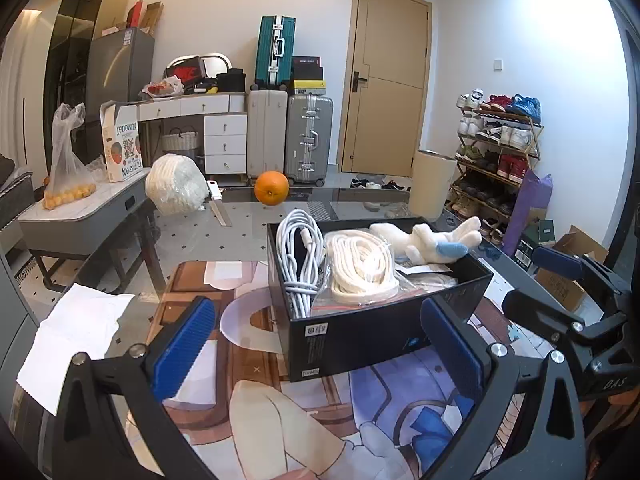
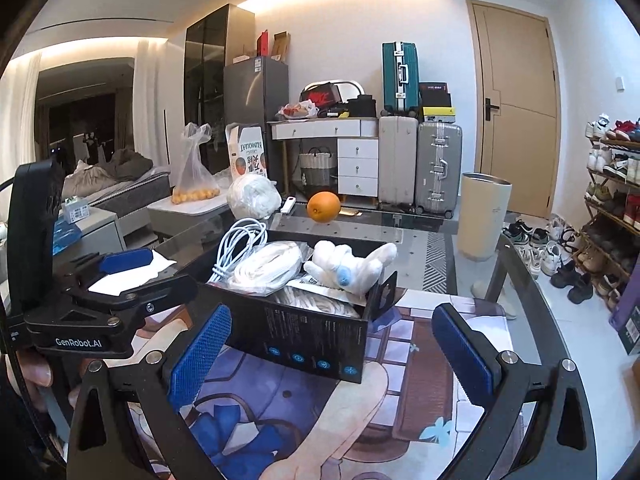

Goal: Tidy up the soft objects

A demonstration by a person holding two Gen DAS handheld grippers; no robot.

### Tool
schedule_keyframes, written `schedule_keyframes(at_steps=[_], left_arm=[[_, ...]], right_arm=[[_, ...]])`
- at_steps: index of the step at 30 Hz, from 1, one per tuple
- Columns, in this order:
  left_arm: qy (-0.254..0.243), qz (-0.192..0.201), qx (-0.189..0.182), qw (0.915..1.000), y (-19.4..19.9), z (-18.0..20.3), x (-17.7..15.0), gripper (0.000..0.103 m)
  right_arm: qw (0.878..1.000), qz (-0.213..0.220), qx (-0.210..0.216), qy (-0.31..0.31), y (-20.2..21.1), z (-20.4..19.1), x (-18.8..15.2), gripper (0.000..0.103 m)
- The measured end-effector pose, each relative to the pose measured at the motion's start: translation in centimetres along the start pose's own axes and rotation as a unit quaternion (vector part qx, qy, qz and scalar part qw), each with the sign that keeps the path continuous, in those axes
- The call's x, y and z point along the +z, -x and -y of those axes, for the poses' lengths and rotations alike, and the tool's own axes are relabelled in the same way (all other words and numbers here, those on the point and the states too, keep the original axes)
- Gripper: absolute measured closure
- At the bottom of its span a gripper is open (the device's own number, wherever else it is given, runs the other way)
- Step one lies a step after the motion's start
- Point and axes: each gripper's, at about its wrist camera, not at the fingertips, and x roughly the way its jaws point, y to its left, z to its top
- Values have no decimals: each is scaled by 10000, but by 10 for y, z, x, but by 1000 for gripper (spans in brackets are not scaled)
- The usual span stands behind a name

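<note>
The left tongs (image 1: 320,344) are released, with the two blue pads wide apart and nothing between them. They hang above the bench (image 1: 248,220), just in front of the black box (image 1: 380,332); the near wall of the box lies between the two pads in the left wrist view, but the pads do not touch it. The right tongs (image 2: 332,352) are released too, also empty, and they face the same box from its other corner. In each view the other tongs show at the side of the box, near it but apart from it.

The box stands on a printed mat (image 1: 280,420) that covers the near part of the glass bench. Inside the box, from the left in the left wrist view, there are a white cable (image 1: 298,256) coiled against the left wall, a bag of white rope (image 1: 362,272) in the middle, and a white plush toy (image 1: 432,240) with a blue patch that lies on top at the far right corner and sticks out over the rim. Under the toy more bagged rope (image 2: 320,304) is seen.

Farther on the bench, well apart from the box, are an orange (image 1: 272,188), a white bundle in plastic (image 1: 176,190) and a cream cylinder (image 1: 434,184).
</note>
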Motion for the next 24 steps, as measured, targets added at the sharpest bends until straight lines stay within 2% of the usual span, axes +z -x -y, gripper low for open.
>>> schedule_keyframes(at_steps=[24], left_arm=[[-30, -16, 39, 10000, 0, 2, 0, 0]], right_arm=[[10000, 80, 55, -8, 2, -3, 1, 1]])
